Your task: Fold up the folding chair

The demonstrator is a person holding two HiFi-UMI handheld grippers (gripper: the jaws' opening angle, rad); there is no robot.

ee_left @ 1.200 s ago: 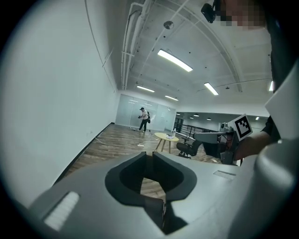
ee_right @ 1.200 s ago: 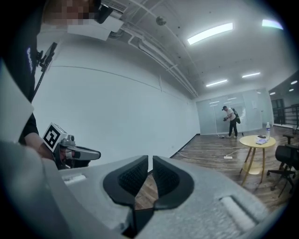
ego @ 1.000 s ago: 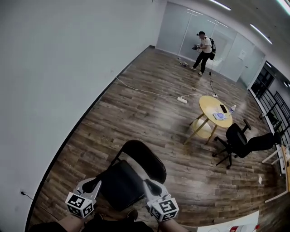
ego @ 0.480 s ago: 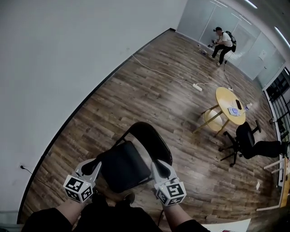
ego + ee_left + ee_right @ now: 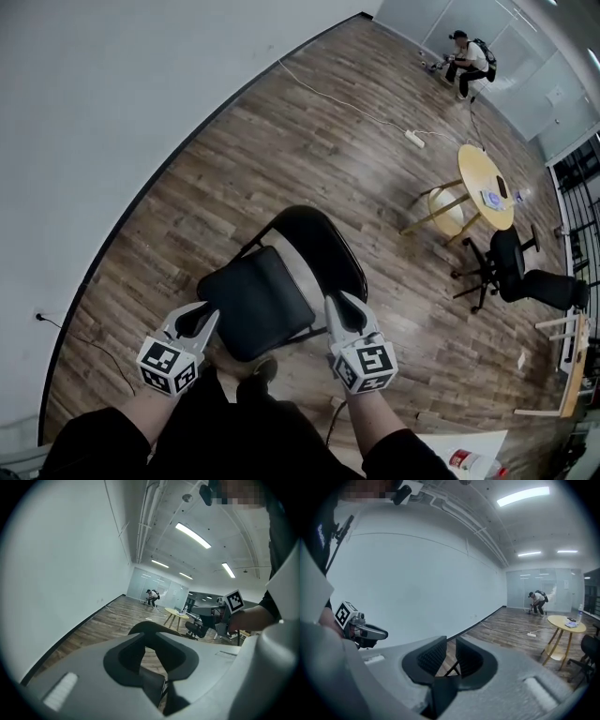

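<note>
Black folding chair (image 5: 258,302) on a brown plank floor (image 5: 309,159)
Seat, back and frame are all black. The left gripper (image 5: 200,321) and right gripper (image 5: 339,307) are pale grey, and their cubes carry black-and-white square markers. The wall (image 5: 112,94) is plain white, the round table (image 5: 478,169) pale yellow, the office chair (image 5: 511,267) black.

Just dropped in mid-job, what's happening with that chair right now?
A person is working on the black folding chair with a gripper in each hand. The left gripper is by the seat's left front corner and the right gripper by its right edge. Both sets of jaws have just been opening a little and stand slightly apart, clamped on nothing. The chair stands unfolded, seat flat, so folding is not yet done.
</note>
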